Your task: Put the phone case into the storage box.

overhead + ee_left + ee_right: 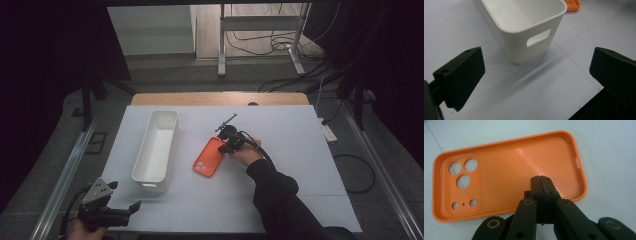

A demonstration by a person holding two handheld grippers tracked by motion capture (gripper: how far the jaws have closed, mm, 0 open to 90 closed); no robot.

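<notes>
Black jaws of the right claw are pressed together, empty, over the orange case, which lies open-side up directly under and ahead of the tips, its long axis crosswise to them. Left claw is spread wide, well apart from the case, facing the bin.

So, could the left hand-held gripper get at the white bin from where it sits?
Probably yes. The left hand-held gripper is open, facing the white bin's handle end across bare table, with nothing between. The orange phone case lies on the bin's other side.
</notes>
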